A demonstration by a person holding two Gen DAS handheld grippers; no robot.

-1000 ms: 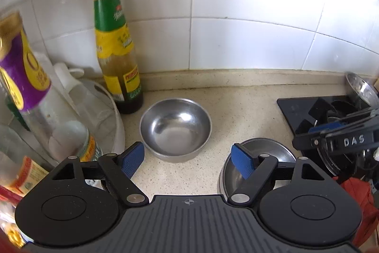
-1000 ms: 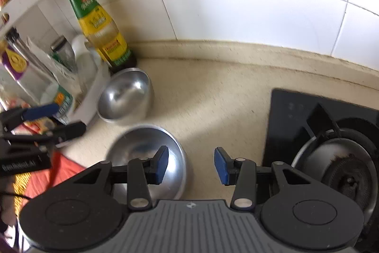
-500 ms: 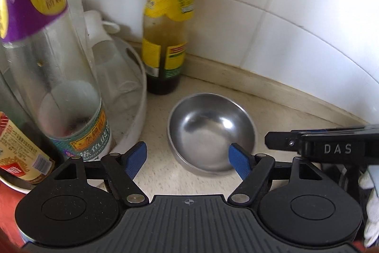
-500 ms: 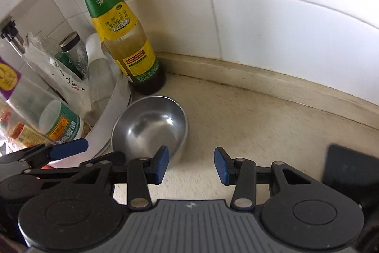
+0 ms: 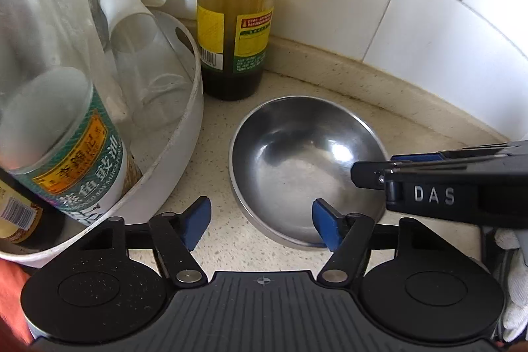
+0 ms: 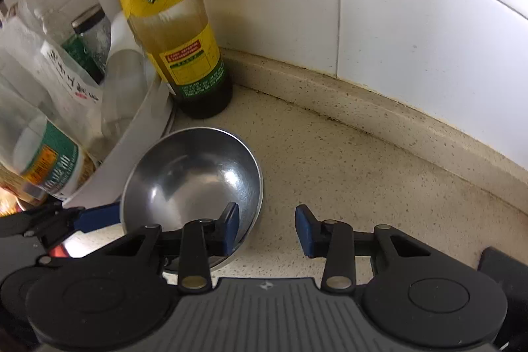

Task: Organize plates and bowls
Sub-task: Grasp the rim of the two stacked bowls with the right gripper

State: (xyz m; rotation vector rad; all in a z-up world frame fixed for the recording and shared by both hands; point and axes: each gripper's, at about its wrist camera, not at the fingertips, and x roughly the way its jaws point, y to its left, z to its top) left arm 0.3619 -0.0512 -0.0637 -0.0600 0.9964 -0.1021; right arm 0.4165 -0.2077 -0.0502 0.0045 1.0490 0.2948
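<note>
Round shiny steel bowl [image 5: 307, 167]: on speckled beige counter [image 6: 346, 174], near tall yellow-labelled sauce bottle [image 5: 236, 22], beside white round tub [image 5: 178, 134].
Left tool [image 5: 260, 221]: jaws apart, just closing, straddling bowl's near-left rim, not pressing.
Right tool [image 6: 265, 228]: jaws apart, just closing, straddling right rim.

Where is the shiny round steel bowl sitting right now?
In both wrist views, the shiny round steel bowl sits on the speckled beige counter, just in front of the tall yellow-labelled sauce bottle and beside the white round tub.
</note>
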